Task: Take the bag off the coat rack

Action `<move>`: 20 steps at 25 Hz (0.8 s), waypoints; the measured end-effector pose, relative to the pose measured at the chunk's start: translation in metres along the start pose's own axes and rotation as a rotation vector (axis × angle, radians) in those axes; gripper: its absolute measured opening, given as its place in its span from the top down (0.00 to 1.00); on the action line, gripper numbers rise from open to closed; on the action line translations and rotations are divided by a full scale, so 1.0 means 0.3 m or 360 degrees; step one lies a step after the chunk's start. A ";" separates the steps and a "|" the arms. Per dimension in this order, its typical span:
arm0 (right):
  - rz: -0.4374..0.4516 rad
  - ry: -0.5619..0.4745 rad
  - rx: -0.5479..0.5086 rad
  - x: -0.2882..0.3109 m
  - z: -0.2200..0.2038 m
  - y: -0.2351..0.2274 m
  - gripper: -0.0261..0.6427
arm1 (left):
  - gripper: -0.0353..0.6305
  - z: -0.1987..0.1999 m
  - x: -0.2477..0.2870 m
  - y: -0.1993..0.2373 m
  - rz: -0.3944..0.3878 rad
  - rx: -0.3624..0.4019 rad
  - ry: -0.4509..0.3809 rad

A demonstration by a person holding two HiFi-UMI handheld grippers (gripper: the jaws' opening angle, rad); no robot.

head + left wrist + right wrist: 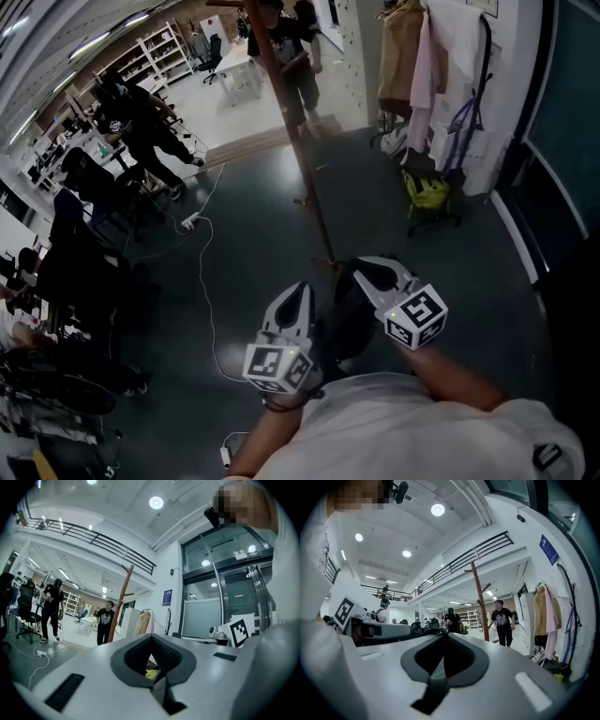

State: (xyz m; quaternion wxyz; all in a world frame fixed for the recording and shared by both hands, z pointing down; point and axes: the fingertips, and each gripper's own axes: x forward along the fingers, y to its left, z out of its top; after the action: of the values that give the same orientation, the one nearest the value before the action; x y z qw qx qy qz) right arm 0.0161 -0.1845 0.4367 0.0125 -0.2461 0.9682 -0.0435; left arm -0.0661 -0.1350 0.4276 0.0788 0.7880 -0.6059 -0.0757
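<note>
Head view sitting dim: dark floor [253, 216] swallowing light, pale far work area [234, 70] glowing brighter at top. Fisheye bending straight lines toward edges in all three views; black vignette ringing both gripper views. Round ceiling lamp [156, 502] blooming white in left gripper view, glass doors [225, 602] catching lamp reflections; ceiling lamps [438, 509] flaring in right gripper view. Left gripper [151, 641] and right gripper [444, 639] looming close, blurring soft; background rendering sharper

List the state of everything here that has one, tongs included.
Left tongs: shut, empty.
Right tongs: shut, empty.
Wooden coat rack: upright, nothing seen hanging on it.
Coats: hanging by the wall.
Yellow-green bag: sitting low beneath the coats.
</note>
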 end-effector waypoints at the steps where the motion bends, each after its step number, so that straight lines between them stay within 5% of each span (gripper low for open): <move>1: 0.0003 0.0005 0.0000 -0.016 -0.008 0.007 0.93 | 0.94 -0.010 -0.012 -0.012 0.0012 -0.0001 -0.0001; 20: 0.0051 0.0044 -0.0002 -0.145 -0.094 0.131 0.93 | 0.94 -0.066 -0.101 -0.132 0.0021 0.0004 -0.0019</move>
State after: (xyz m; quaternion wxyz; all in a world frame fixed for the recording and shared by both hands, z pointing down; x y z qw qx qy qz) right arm 0.0345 -0.1272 0.4613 -0.0003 -0.2301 0.9721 -0.0462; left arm -0.0323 -0.0951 0.4391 0.0747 0.7837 -0.6116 -0.0791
